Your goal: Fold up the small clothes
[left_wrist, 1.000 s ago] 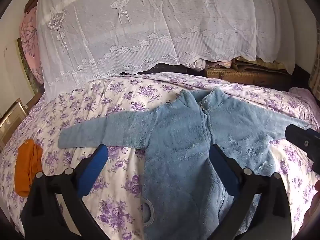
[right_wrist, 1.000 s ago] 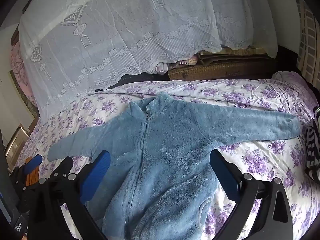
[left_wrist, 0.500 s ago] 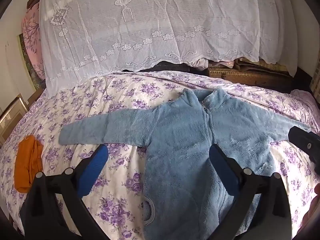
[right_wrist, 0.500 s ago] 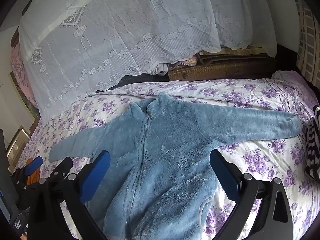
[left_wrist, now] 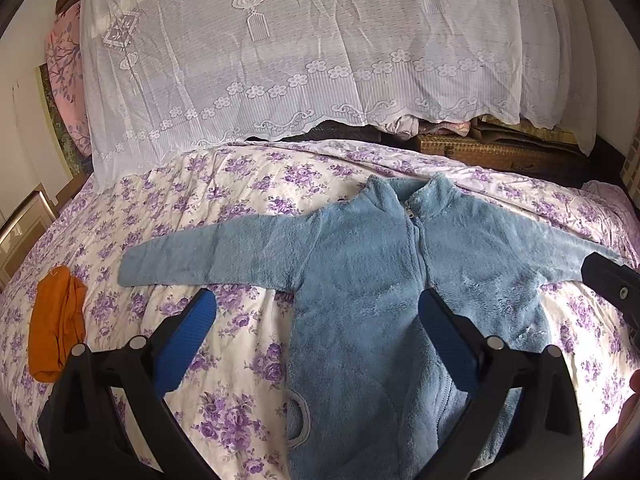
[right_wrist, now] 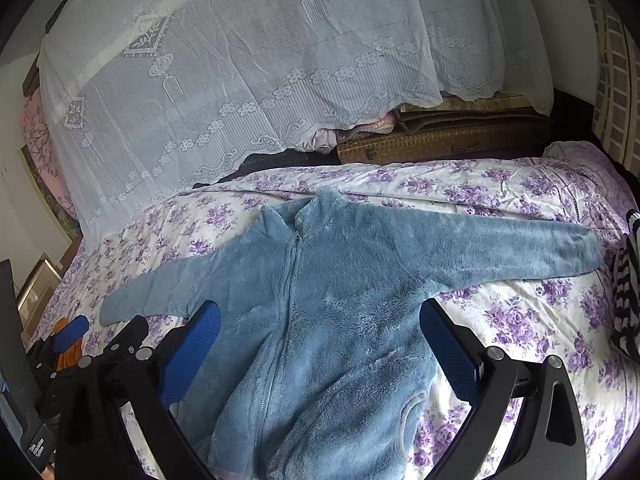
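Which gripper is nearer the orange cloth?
Left. The left gripper hovers open with the orange cloth just off its left finger. The right gripper is open over the blue fleece jacket, farther across the bed.

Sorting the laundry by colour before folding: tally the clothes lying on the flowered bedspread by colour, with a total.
Blue: 1, the fleece jacket spread flat, zipped, both sleeves out.
Orange: 1, the crumpled garment off the end of the jacket's sleeve.
Black and white striped: 1, the striped piece at the right wrist view's edge, only partly in view.
Total: 3
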{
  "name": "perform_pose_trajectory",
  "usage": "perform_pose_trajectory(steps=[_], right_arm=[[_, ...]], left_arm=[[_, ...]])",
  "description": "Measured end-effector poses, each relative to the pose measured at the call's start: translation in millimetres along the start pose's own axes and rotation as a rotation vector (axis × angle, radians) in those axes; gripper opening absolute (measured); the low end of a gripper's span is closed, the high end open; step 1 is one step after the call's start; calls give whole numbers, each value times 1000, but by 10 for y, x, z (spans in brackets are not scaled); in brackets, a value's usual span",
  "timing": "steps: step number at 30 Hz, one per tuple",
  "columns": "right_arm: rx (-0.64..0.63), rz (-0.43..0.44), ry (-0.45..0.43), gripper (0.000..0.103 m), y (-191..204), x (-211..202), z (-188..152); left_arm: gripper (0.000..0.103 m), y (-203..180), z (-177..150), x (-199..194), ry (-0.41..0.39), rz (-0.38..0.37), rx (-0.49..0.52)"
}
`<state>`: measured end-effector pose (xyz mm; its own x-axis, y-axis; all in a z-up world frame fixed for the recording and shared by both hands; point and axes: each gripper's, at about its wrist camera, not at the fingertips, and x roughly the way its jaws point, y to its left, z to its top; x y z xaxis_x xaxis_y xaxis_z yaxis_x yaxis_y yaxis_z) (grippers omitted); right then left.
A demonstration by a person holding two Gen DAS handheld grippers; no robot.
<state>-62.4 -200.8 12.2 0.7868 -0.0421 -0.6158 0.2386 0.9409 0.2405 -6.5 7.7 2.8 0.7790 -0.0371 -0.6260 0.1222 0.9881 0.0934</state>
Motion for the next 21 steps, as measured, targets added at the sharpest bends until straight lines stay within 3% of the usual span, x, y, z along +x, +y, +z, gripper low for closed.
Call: perform_pose_trajectory(steps=[21], right_arm=[[1,4,-4,100,-6,-19,-3]], left_arm=[[99,24,-8,10,8,1,-7]])
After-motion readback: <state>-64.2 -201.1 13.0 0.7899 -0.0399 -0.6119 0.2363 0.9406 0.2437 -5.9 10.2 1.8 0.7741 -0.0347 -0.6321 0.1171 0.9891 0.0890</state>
